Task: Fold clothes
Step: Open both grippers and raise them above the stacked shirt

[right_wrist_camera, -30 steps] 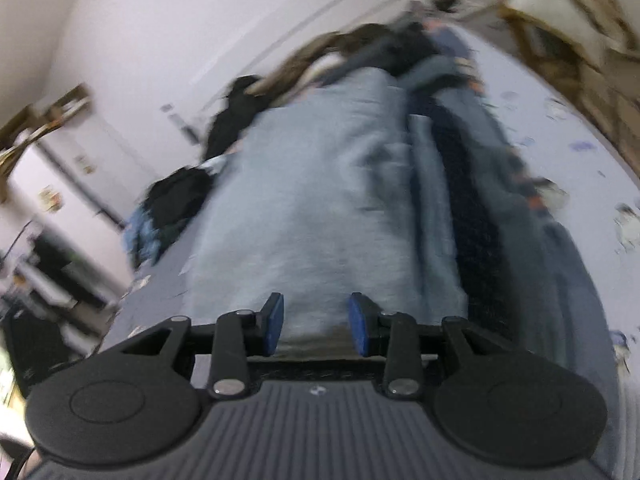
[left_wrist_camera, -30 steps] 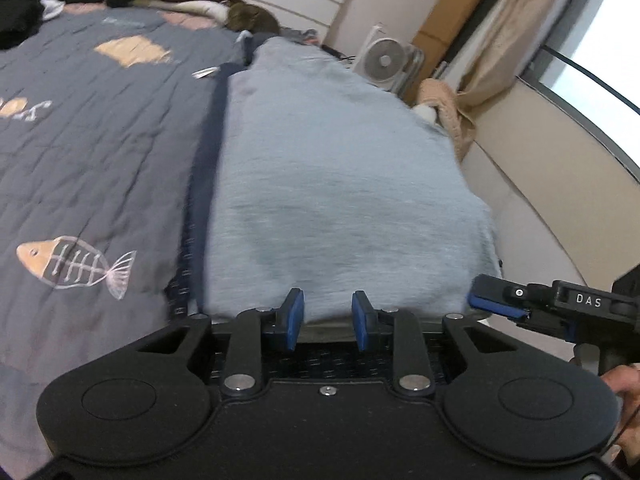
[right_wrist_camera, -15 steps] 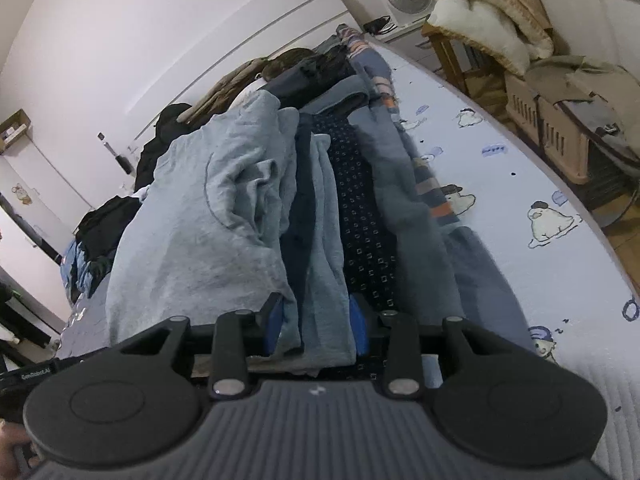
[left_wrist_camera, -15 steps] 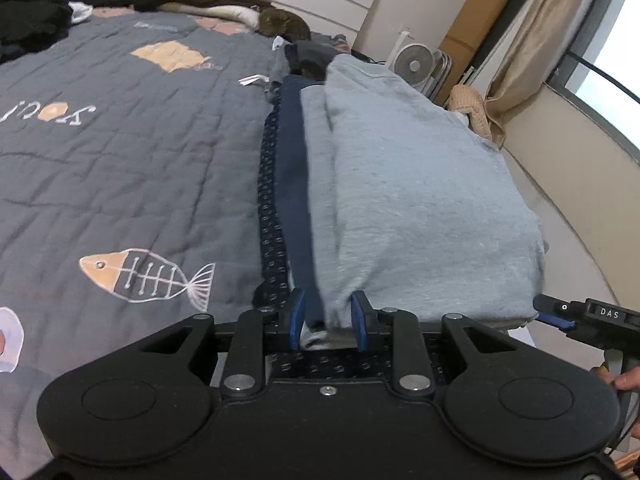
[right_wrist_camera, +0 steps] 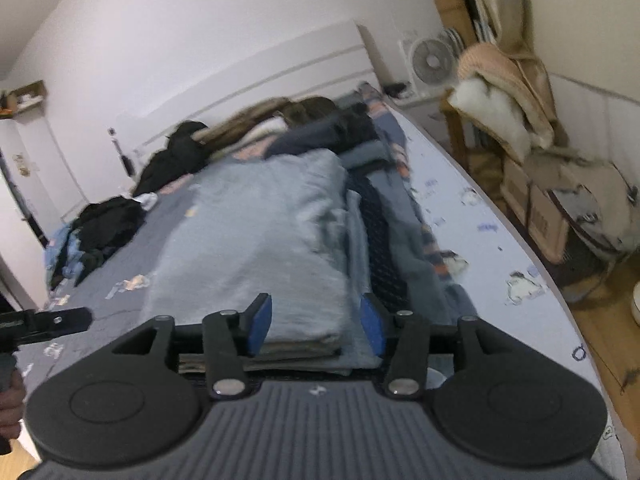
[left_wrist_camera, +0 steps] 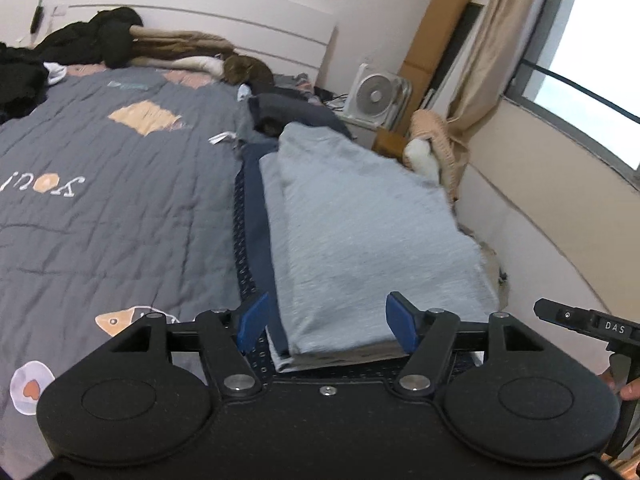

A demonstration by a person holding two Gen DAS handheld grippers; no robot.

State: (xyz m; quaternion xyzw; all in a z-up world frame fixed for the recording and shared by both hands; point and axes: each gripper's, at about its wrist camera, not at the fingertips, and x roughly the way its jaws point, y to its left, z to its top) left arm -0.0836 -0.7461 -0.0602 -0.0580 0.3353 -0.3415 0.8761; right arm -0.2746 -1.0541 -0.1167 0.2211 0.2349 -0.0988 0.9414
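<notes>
Left gripper point(left_wrist_camera: 328, 320): wide open, holding nothing.
Right gripper point(right_wrist_camera: 316, 322): wide open, holding nothing.
Grey top point(left_wrist_camera: 360, 232): folded, lying on a stack of clothes on the bed point(left_wrist_camera: 100, 208).

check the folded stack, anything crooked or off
Mostly tidy. The grey top sits shifted right on the stack, so the navy layers below stick out along its left edge. Both grippers are open, clear of it.
</notes>
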